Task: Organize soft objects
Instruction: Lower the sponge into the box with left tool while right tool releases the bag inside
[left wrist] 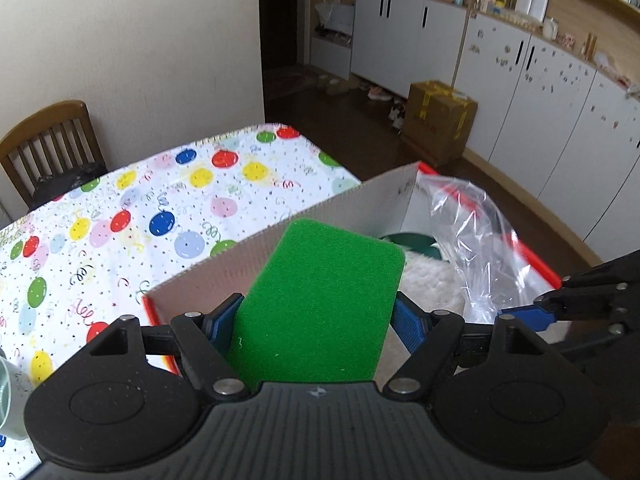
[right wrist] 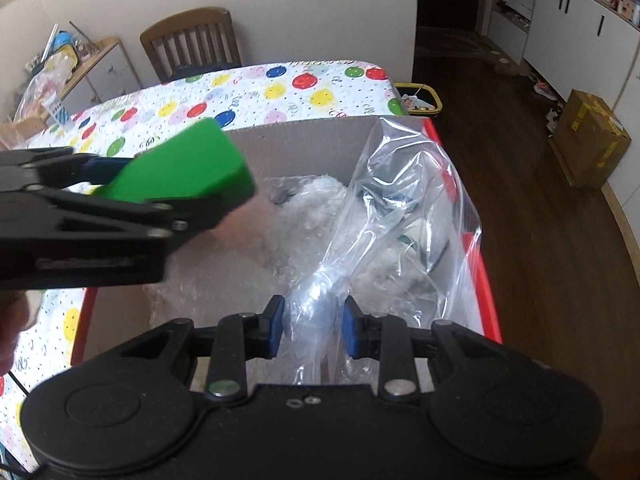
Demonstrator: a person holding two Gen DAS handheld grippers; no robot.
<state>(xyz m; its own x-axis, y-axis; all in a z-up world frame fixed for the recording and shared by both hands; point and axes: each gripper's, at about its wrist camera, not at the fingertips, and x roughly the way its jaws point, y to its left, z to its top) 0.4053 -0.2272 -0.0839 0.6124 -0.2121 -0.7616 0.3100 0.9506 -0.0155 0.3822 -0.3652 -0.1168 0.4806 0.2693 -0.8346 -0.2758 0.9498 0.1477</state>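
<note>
The left hand-held gripper (left wrist: 314,320) is clamped on a green sponge (left wrist: 320,304), held above the open cardboard box (left wrist: 352,208) that stands at the right edge of the counter (left wrist: 120,220). The right hand-held gripper (right wrist: 313,326) has its blue pads (right wrist: 276,326) pressed against a gathered clear plastic bag (right wrist: 400,208) rising from the box. A white plush item (right wrist: 308,204) lies inside the box, beside the bag.
</note>
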